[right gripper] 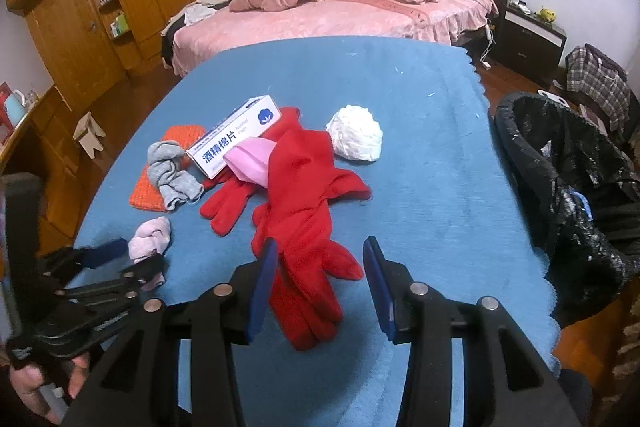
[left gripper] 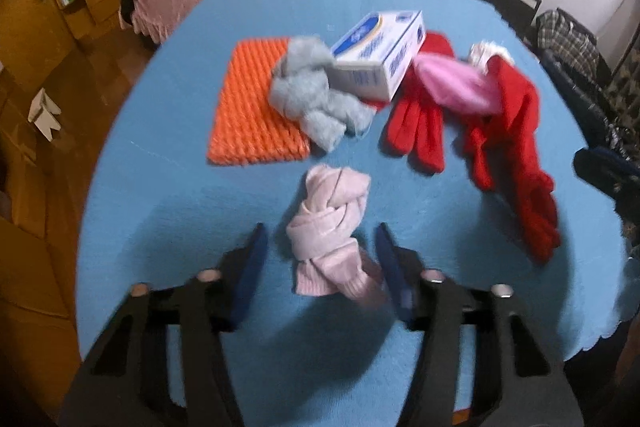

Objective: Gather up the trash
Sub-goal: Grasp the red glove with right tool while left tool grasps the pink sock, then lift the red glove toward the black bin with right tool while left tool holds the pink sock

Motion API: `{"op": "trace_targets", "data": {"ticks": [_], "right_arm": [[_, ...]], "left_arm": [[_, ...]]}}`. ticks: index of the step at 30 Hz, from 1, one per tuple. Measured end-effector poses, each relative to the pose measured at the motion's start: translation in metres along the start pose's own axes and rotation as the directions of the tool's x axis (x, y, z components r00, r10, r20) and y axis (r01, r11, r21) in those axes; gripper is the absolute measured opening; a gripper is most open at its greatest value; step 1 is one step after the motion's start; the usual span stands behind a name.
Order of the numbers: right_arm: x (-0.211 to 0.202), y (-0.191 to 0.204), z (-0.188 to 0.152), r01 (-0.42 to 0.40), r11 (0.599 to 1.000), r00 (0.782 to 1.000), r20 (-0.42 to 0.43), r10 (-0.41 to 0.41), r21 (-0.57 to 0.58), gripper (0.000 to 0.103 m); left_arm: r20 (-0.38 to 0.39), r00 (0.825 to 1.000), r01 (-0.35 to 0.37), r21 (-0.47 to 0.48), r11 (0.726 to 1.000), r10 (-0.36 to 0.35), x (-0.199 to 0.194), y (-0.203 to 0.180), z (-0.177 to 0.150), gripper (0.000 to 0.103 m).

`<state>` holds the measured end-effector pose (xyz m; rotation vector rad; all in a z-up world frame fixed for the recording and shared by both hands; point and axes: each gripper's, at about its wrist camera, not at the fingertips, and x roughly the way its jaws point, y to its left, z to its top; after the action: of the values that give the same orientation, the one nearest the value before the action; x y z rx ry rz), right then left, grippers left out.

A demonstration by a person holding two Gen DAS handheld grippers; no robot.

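Left gripper [left gripper: 320,259]: jaws apart, set either side of the knotted pink sock [left gripper: 328,231]; the near end of the sock lies against the right-hand finger, the left-hand finger stands clear of it; no clamp visible. Right gripper [right gripper: 318,279]: jaws apart, nothing held; the long red glove [right gripper: 304,227] lies between and just ahead of its fingers, nearer the left one.

Task items ahead of the grippers on the blue cloth [right gripper: 420,147]: grey sock [left gripper: 316,95] on the orange mat [left gripper: 248,107], white box [left gripper: 380,55] beyond it, second red glove [left gripper: 416,123], pink scrap [left gripper: 460,83], white crumpled wad [right gripper: 356,139] farther out; black bin bag [right gripper: 560,187] stands to the right of the right gripper, off the cloth edge.

Risks, as judged: the sock sits off-centre between the left jaws, so closing may catch only its edge and let it slip on lifting; a low close may pinch the cloth beneath and drag it, shifting every item; the right gripper may snag the glove with one finger instead of straddling it; the two grippers work close together and could collide.

Clearance: open cloth to the left of the left gripper; bare cloth between the right gripper and the scalloped edge by the bag gives a free path to the bin.
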<state>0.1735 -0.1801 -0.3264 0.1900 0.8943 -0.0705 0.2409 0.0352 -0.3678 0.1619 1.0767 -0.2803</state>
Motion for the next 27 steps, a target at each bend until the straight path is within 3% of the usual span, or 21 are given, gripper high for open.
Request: {"op": "trace_targets", "data": {"ticks": [6,16,22,25,27], "right_arm": [[0.012,0.003,0.003,-0.009,1.000,1.000,-0.011,0.009,-0.003,0.044],[0.027,0.007,0.017,-0.026,1.000,1.000,-0.006,0.026,-0.008,0.044],[0.046,0.009,0.023,-0.033,0.999,0.999,-0.038,0.033,-0.017,0.043],[0.050,0.008,0.023,-0.064,0.998,0.996,-0.061,0.062,-0.022,0.010],[0.045,0.007,0.023,-0.074,0.997,0.996,-0.055,0.073,-0.021,0.007]], "left_arm": [[0.025,1.000,0.016,-0.006,1.000,-0.016,-0.002,0.002,0.010,0.029],[0.078,0.997,0.015,-0.026,1.000,-0.013,-0.015,0.003,0.024,0.028],[0.069,0.998,0.016,-0.020,1.000,-0.015,-0.015,0.001,0.023,0.028],[0.064,0.998,0.015,-0.027,1.000,-0.014,-0.015,0.002,0.022,0.028],[0.066,0.998,0.014,-0.032,0.999,-0.012,-0.018,0.001,0.022,0.028]]}}
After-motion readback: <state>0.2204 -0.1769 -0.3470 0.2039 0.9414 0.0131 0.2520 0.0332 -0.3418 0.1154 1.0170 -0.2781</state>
